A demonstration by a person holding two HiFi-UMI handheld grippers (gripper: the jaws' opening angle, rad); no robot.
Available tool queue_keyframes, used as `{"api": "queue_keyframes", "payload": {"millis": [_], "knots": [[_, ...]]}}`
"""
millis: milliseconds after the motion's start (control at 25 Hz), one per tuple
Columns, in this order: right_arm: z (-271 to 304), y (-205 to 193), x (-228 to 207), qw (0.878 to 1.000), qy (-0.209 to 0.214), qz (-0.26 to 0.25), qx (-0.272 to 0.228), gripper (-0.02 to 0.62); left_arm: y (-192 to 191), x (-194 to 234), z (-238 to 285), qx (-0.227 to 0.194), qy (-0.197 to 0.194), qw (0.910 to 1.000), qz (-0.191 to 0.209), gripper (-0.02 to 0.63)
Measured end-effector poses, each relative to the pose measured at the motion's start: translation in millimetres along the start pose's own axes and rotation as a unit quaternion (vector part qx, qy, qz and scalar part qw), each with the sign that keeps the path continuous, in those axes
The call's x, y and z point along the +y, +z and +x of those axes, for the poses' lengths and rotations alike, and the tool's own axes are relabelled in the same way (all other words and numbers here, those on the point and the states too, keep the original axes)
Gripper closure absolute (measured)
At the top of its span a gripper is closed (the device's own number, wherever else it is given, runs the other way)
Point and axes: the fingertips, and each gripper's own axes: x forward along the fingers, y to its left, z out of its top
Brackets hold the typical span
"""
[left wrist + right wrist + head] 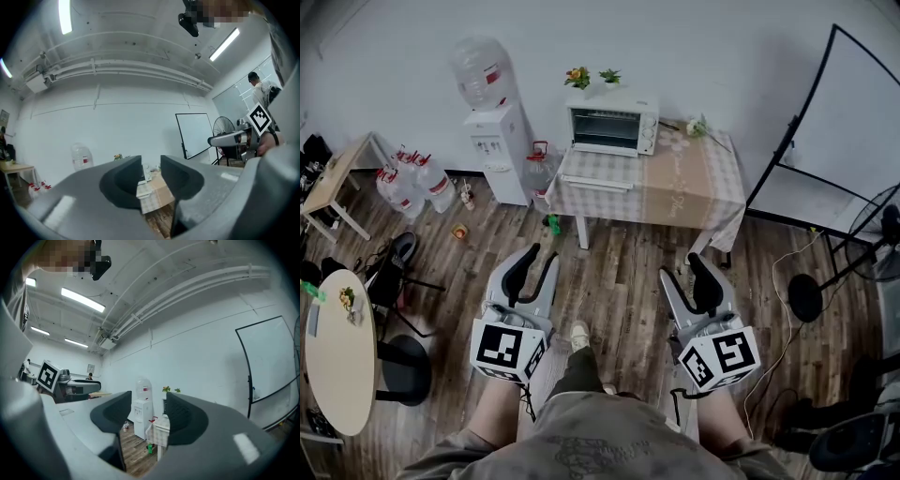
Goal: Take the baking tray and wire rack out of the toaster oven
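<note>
Head view: person stands on a wood-plank floor, both tools held low and level in front of the body, well apart from the work table. Left gripper (542, 255): jaws parted by a narrow gap, nothing between the pads; through the gap its own view shows only the distant table edge and floor. Right gripper (682, 267): jaws parted somewhat wider, likewise empty; the gap frames the far table leg and floor. Neither tool touches anything. Toaster oven (612, 127), white, sits at the back left of the table (694, 178), close against the wall, on a checked cloth; it faces the person. Its front shows a grey cavity, but what lies inside is too small to make out from this range, and I cannot tell for certain whether the door is down. Small potted flowers (577, 77) stand on top of the oven. Water dispenser (497, 141) stands just left of the table, with spare water bottles (417, 183) on the floor further left. Round table (337, 352) at the left edge; whiteboard (853, 122) at the right wall.
</note>
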Motion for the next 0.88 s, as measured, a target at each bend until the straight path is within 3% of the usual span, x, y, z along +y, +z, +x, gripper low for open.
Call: {"api": "queue_keyframes", "payload": {"millis": [40, 160, 560, 880], "knots": [[3.6, -1.2, -4.2, 1.0, -0.009, 0.001, 0.0, 0.34, -1.7, 3.7, 2.7, 0.0, 0.007, 1.0, 0.002, 0.47], [13.9, -9.3, -15.3, 1.0, -0.027, 0.001, 0.006, 0.298, -12.0, 10.3, 12.6, 0.005, 0.016, 0.9998, 0.006, 0.428], [83.9, -35.8, -38.1, 0.999, -0.029, 0.011, 0.035, 0.299, -36.7, 59.3, 66.2, 0.008, 0.024, 0.9996, -0.012, 0.426], [180.8, -59.4, -70.3, 0.994, -0.033, 0.081, 0.065, 0.307, -62.9, 129.4, 144.3, 0.027, 0.018, 0.9972, -0.067, 0.428]]}}
